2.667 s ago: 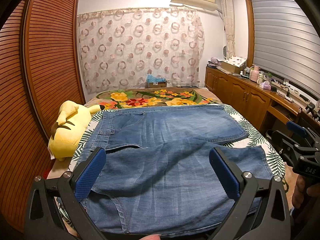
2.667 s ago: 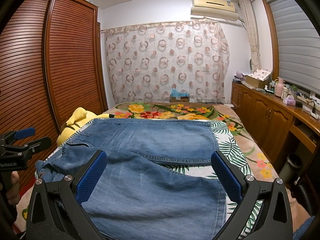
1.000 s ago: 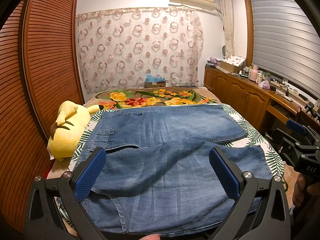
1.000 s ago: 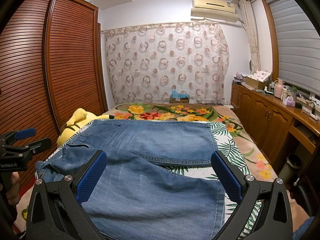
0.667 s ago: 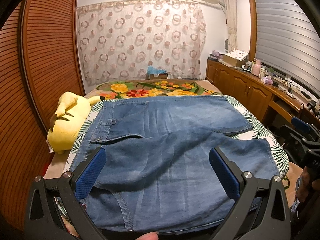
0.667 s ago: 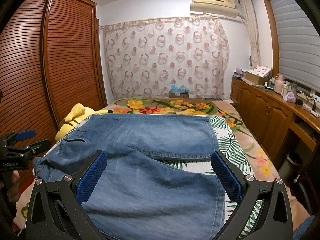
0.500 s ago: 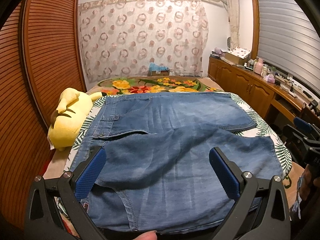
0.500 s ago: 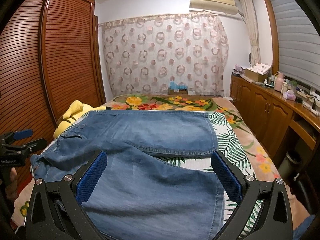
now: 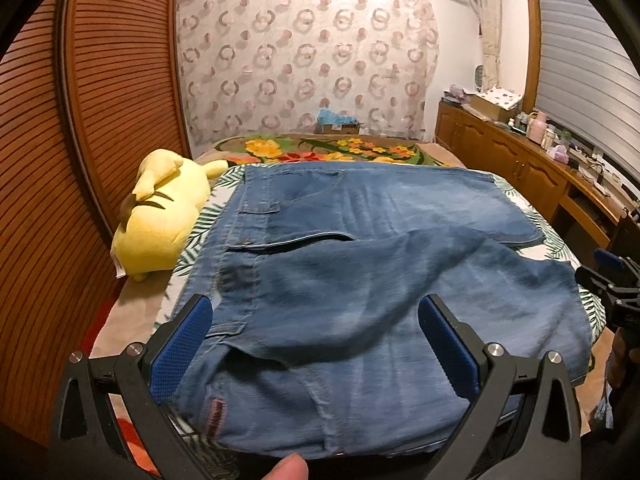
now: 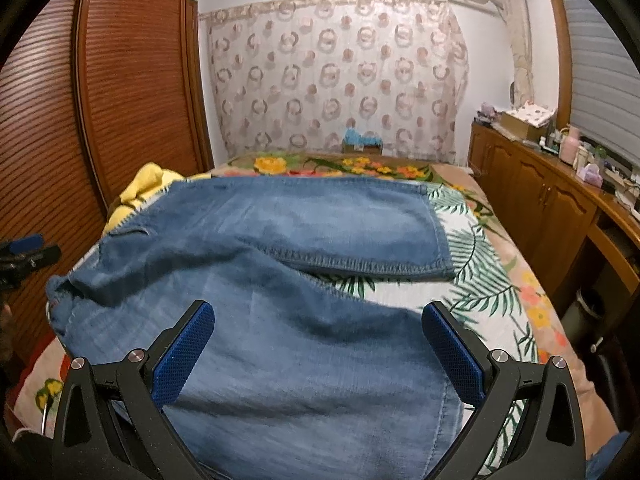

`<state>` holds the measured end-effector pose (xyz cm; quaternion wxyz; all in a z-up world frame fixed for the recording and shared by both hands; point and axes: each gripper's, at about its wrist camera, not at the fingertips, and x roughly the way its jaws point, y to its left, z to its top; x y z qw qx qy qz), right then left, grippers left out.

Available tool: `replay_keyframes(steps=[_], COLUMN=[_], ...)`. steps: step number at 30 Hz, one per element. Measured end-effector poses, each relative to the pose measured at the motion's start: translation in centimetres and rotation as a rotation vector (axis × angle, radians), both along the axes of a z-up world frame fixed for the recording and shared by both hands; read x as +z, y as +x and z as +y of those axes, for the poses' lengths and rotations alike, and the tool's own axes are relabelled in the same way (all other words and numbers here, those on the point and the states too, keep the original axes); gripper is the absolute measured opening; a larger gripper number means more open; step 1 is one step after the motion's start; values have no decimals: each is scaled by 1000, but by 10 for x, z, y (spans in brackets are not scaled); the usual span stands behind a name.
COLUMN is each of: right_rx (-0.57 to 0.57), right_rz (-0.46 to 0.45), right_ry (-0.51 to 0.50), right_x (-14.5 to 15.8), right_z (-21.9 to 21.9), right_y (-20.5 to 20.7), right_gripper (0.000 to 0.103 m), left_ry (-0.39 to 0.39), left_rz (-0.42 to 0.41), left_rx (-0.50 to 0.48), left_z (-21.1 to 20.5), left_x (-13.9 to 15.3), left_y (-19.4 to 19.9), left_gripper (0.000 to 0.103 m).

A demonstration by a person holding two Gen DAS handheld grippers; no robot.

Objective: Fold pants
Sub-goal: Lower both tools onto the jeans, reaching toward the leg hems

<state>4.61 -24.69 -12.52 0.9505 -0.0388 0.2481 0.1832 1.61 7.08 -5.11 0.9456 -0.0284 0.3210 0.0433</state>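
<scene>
Blue denim pants [image 9: 360, 272] lie spread across the bed, waistband at the left, the two legs running to the right. The near leg [image 10: 304, 360] overlaps the far leg [image 10: 320, 220]. My left gripper [image 9: 316, 340] is open and empty, hovering over the near waist end. My right gripper [image 10: 318, 340] is open and empty, over the near leg's hem end. Each gripper shows at the edge of the other's view, the right one [image 9: 612, 284] and the left one [image 10: 24, 256].
A yellow plush toy [image 9: 160, 208] lies on the bed's left side by the wooden louvred wardrobe [image 9: 80, 140]. The bedspread [image 10: 480, 264] has floral and leaf print. A wooden cabinet [image 10: 552, 200] with small items runs along the right wall. A curtain [image 9: 304, 64] hangs behind.
Both grippers have moved forward and lower toward the pants, which now fill more of each view. The pants have not moved. Both jaws stay open.
</scene>
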Motion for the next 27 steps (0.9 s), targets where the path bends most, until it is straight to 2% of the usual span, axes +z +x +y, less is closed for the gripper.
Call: replay_keyframes(steps=[19,27], right_rx=[-5,-14], right_rz=[123,159], right_ry=[-120,-121], right_x=[0,0], right_z=[6,13], right_y=[10,11], right_gripper=[103,103], left_ry=[-65,-84], left_rz=[89,119], left_rx=[137,156], left_z=[87,100], left_x=[-45,-60], left_y=[-20,-22], left_gripper=[103,95])
